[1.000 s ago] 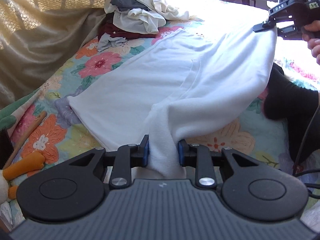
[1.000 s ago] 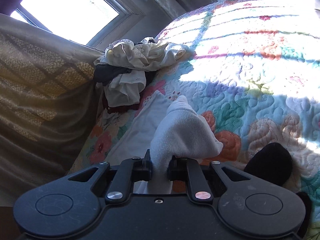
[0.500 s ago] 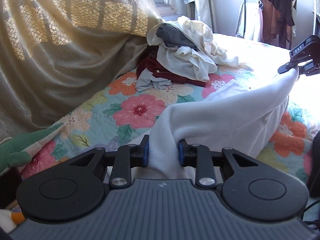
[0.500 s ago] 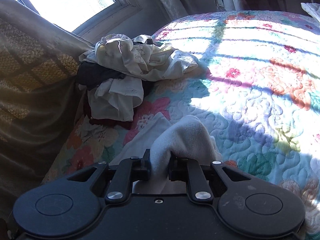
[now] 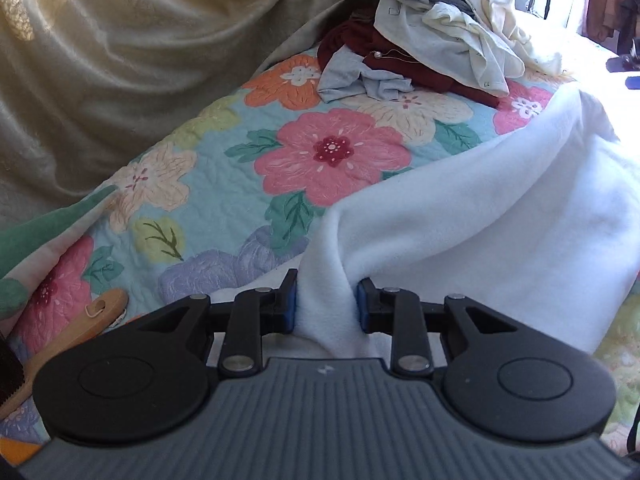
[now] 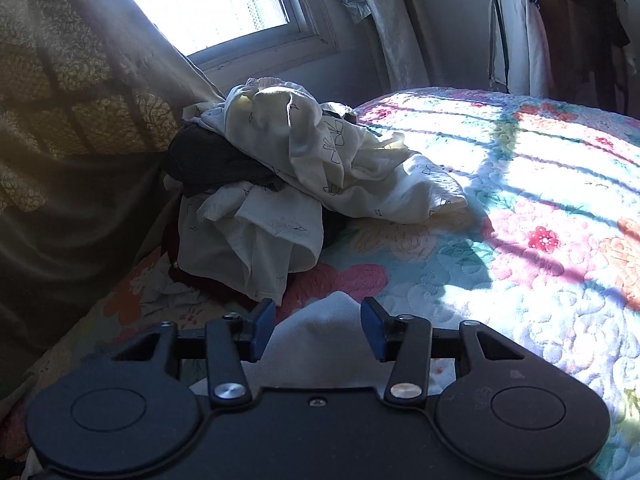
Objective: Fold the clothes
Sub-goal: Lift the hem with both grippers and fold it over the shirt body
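**White fleece half released on the bed**

The left gripper (image 5: 326, 306) has its jaws clamped on a bunched fold of the white fleece garment (image 5: 500, 220), which drapes across the floral quilt (image 5: 224, 208) on the bed. The right gripper (image 6: 318, 330) has its jaws opening, the fleece lying between them without the pads pressing it. A pile of unfolded clothes (image 6: 280, 184) sits near the window (image 6: 208, 0).

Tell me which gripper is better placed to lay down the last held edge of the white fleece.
Left. The left gripper grips the white fleece; the right gripper is opening, pads off it.
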Motion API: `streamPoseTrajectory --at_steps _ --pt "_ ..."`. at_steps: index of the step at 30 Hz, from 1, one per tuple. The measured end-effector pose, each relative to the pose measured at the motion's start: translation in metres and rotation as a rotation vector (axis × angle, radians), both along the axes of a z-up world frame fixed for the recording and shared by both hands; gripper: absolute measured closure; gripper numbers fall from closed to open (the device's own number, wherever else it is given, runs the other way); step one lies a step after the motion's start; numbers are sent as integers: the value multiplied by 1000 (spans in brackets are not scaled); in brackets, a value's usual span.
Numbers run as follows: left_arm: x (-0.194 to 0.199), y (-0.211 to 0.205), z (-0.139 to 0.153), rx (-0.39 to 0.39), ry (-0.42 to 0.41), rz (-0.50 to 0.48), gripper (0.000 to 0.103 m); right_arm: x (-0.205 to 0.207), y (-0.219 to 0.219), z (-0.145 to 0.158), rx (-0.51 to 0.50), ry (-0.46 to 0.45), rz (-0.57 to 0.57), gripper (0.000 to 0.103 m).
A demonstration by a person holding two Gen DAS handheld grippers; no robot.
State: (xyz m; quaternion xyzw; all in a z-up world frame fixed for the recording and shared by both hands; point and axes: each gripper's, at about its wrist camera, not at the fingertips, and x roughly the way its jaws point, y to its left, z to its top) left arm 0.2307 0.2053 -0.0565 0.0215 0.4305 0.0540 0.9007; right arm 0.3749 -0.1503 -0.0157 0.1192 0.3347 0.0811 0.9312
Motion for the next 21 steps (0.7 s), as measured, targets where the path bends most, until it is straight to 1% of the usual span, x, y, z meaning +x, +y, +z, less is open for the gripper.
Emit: streamPoseTrajectory --at_steps 3,4,5,6,7,8,9,11,13,16,18,21 --pt "13 21 0 -76 29 30 67 -8 -12 -5 -57 48 7 48" --pt "19 30 -2 -107 47 46 61 -13 -15 -8 -79 55 21 47" --pt "25 38 -4 -121 75 66 52 -17 -18 -14 -112 63 39 45" --pt "30 44 -6 -124 107 89 48 -22 -20 -19 -146 71 58 44" --pt "34 51 -8 -129 135 109 44 -26 -21 -25 -173 74 74 43" --pt "36 56 -6 -155 140 114 44 -30 -22 -31 -207 78 90 43" --pt "34 59 -5 -172 137 111 44 -34 -23 -38 -231 83 97 43" --pt "29 60 2 -170 122 101 43 -43 -25 -50 -262 97 106 43" --pt "22 61 12 -141 86 94 39 -54 -27 -55 -263 78 73 43" --pt "9 67 26 -97 26 114 38 -68 -28 -59 -267 54 22 43" --pt "-4 73 36 -76 -14 130 36 -76 -26 -60 -250 36 16 43" --pt "-23 80 43 -124 -40 125 33 -86 -13 -62 -228 28 55 43"
